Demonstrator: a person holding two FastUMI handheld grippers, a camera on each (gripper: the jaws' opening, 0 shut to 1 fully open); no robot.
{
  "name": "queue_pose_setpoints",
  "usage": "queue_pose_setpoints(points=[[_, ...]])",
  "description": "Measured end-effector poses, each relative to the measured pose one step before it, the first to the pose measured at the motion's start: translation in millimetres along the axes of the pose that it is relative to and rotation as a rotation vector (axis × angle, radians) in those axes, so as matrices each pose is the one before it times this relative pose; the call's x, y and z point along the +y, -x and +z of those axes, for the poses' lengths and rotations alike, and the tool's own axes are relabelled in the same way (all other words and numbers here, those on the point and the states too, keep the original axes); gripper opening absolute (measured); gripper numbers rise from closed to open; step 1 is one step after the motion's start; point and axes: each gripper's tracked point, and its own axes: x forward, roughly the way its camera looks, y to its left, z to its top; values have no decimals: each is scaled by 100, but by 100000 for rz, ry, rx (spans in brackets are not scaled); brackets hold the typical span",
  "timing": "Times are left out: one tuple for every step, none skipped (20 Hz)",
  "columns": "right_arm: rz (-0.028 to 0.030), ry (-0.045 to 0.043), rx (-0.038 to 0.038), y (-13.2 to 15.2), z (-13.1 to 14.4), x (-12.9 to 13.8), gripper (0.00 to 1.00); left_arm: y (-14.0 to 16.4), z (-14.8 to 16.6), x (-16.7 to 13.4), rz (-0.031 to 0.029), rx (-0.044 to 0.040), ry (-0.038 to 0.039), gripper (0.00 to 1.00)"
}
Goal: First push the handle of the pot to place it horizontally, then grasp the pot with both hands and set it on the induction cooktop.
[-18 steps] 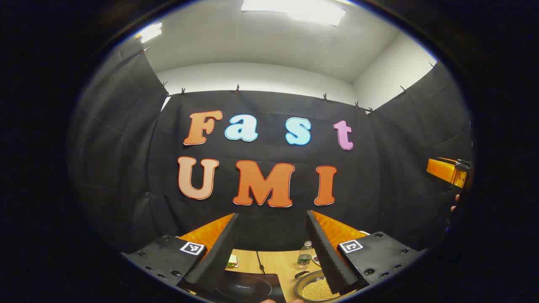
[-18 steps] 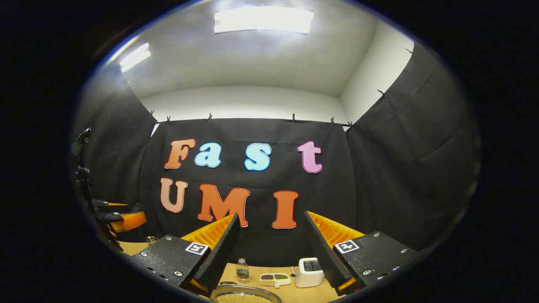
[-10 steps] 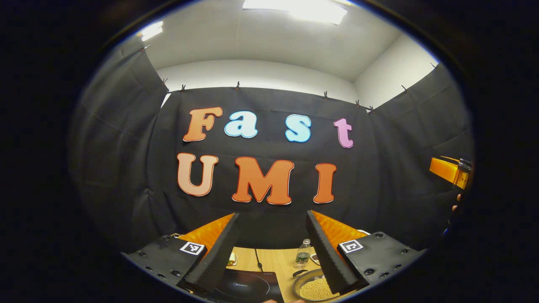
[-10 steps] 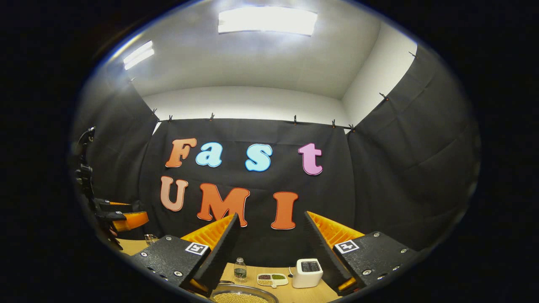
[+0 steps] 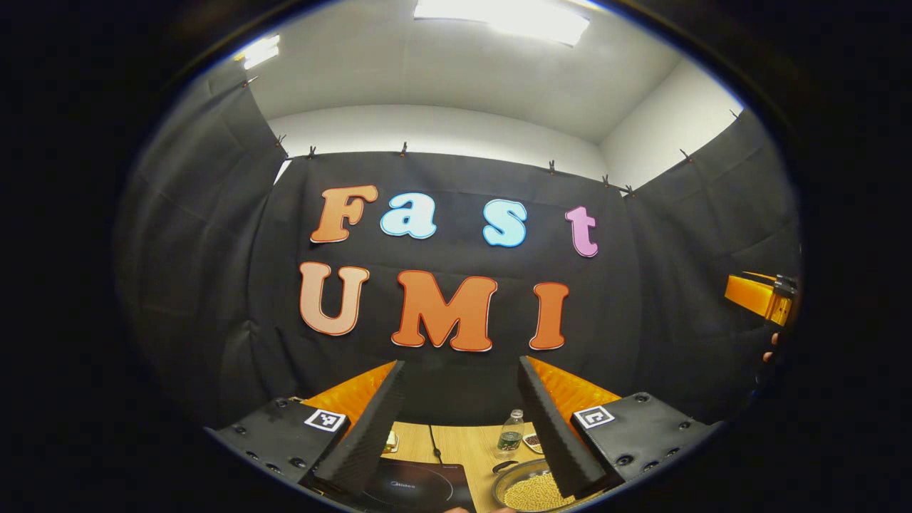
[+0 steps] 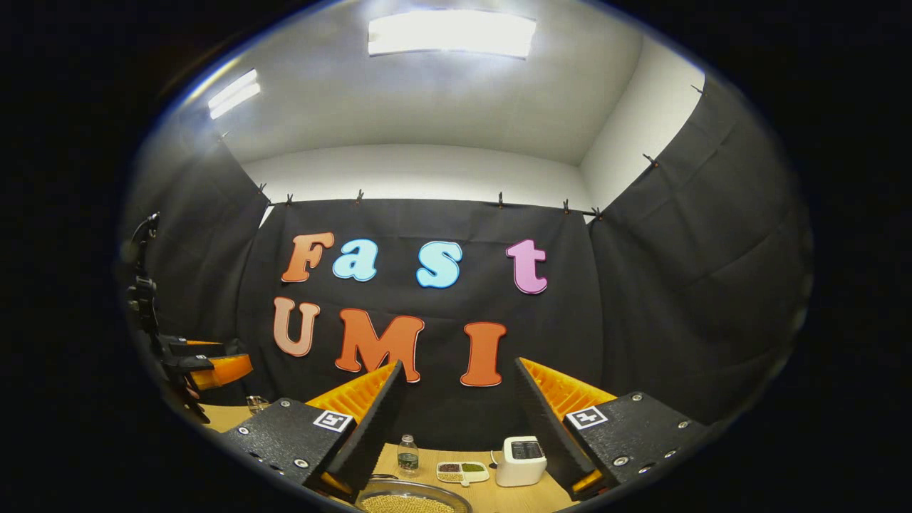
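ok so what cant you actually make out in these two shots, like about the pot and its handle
- Pot, left gripper view: the right finger covers its right side and the bottom edge cuts it off. A dark handle stub shows at the rim; its angle is unclear.
- Pot, right gripper view: mostly cut off at the bottom edge.
- Induction cooktop: front cut off, left part behind the left finger.
- Divided dish: contents too small to identify.

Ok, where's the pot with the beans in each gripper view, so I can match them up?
Left gripper view: the pot sits at the bottom edge, right of centre, partly behind the left gripper's right finger, beside the induction cooktop.
Right gripper view: the pot lies at the bottom edge, centre-left.
Shared landmark: the water bottle stands just beyond the pot.
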Motion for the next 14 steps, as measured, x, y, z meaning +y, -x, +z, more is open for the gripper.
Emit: queue_pose_setpoints(points=[[175, 51, -109, 48, 13, 15, 93, -46, 73, 11, -18, -401, -27, 96], [451, 317, -127, -3, 20, 86, 93, -2, 161, 8, -88, -600, -35, 96], [146, 241, -20, 51, -69, 21, 93, 86, 19, 33, 124, -405, -141, 96], [273, 243, 40, 4, -90, 60, 93, 26, 84, 97, 108, -360, -431, 96], [509, 301, 131, -19, -80, 139, 93, 27, 77, 143, 353, -422, -383, 96], [389, 303, 364, -24, -156, 114, 93, 94, 75, 116, 273, -350, -348, 100], [282, 287, 478, -45, -166, 89, 93, 58, 55, -19, 235, -386, -180, 100], [74, 201, 210, 84, 0, 54, 93, -46, 86, 60, 183, -263, 4, 100], [142, 261, 97, 38, -44, 24, 93, 32, 67, 32, 173, -315, 26, 100], [-4, 273, 35, 105, 8, 64, 93, -43, 18, 162, 258, -196, 23, 100], [-69, 124, -58, 2, 138, -6, 93, 48, 27, 92, 243, -218, -165, 100], [-21, 21, -122, 92, 60, 61, 93, 74, 12, 168, 353, -139, -104, 99], [88, 28, 27, 20, 62, 2, 93, -34, 40, 1, 131, -133, -124, 99], [57, -40, 48, 24, 32, -16, 93, 62, 138, 14, 23, -216, 40, 98]])
